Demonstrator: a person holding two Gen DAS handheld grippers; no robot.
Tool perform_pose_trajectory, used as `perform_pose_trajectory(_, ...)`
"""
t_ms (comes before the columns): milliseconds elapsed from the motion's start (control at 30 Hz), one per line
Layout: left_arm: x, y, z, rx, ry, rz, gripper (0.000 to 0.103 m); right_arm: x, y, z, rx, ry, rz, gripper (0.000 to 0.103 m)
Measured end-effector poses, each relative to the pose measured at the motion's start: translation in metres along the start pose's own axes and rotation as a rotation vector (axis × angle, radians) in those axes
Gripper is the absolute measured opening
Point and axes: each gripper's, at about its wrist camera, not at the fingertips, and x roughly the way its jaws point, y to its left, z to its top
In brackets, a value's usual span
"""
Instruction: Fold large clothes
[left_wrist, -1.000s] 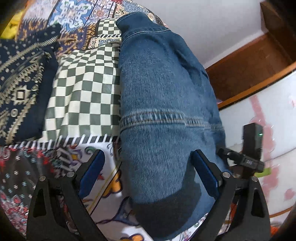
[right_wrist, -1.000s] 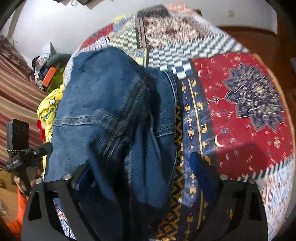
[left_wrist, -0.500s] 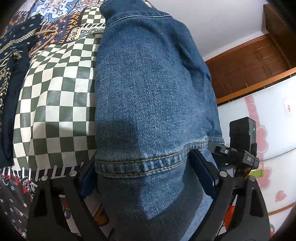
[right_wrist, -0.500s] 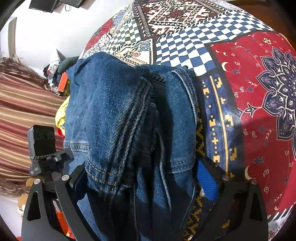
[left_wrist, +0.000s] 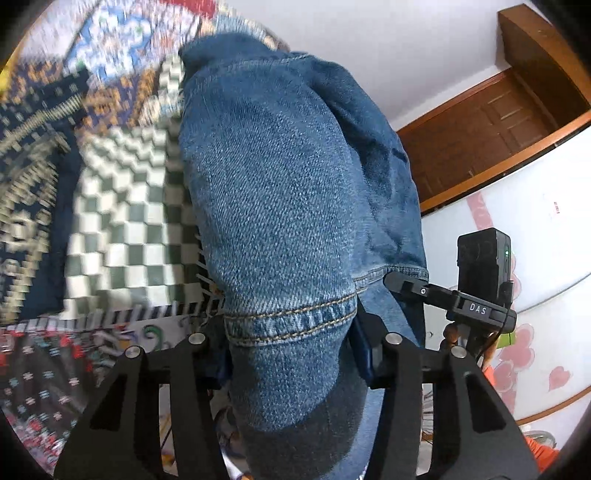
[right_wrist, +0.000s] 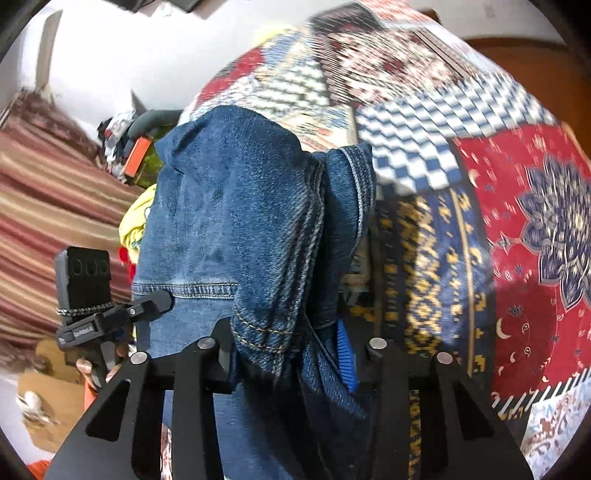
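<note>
Nearest, the left gripper (left_wrist: 291, 354) is clamped on the hem of the denim garment (left_wrist: 280, 206); the right gripper (right_wrist: 286, 354) pinches a bunched seam of it. The garment hangs lifted above the patchwork bedspread (right_wrist: 517, 229). Best to keep both grips level and the hem taut, then lower the far end onto the bedspread first.
</note>
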Motion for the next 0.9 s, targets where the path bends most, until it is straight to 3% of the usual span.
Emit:
perform_pose_trajectory(200, -0.088, 0.002, 0.003, 0.040, -0.130, 0.014, 0.051, -0.003, 0.067, 0.010, -0.112, -0.051, 0.042, 0.035)
perform_pose_trajectory(500, -0.200, 0.024, 0.020, 0.068, -0.314, 0.110, 0.051, 0.028, 0.176, 0.036, -0.277, -0.115, 0.115, 0.035)
perform_pose_trajectory(700, -0.231, 0.069, 0.033, 0.025, -0.339, 0.179, 0.051, 0.085, 0.219, 0.058, -0.297, -0.097, 0.133, 0.035)
perform_pose_trajectory(900, -0.217, 0.143, 0.053, -0.078, -0.298, 0.214, 0.051, 0.159, 0.223, 0.079, -0.242, -0.033, 0.099, 0.035)
